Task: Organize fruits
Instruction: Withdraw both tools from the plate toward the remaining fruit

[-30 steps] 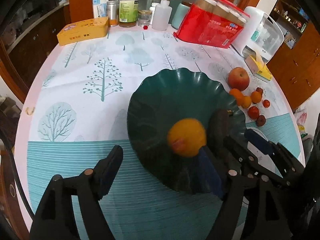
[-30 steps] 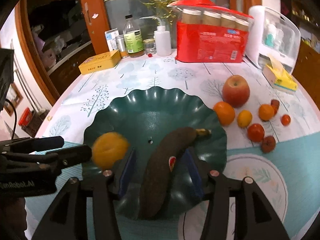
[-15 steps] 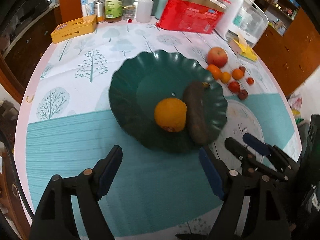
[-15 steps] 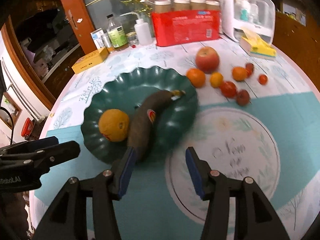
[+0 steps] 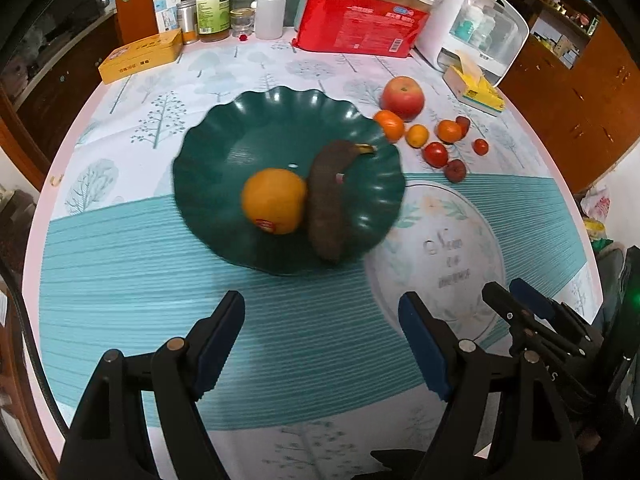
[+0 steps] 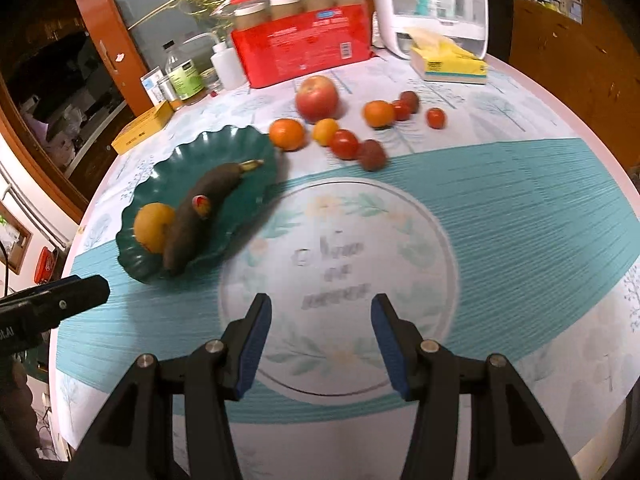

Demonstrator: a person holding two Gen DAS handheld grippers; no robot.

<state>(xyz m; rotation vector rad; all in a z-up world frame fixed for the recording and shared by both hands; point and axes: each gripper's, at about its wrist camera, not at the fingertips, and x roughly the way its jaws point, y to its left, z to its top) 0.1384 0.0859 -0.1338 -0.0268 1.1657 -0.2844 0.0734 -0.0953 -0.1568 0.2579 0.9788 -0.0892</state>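
Left wrist view: the left gripper (image 5: 322, 334) hangs released and empty over the teal tablecloth (image 5: 120, 264). In the green dish (image 5: 224, 152) lie an orange (image 5: 274, 201) and a blackened banana (image 5: 329, 200), touching. By this judgement two fruits are sorted; an apple (image 5: 402, 97) and a cluster of small fruits (image 5: 436, 140) remain loose just beside the dish.

Right wrist view: the right gripper (image 6: 318, 338), jaws apart and holding nothing, hovers above a printed round motif (image 6: 420, 240). Only here is that motif seen whole; only the left view takes in the entire dish.
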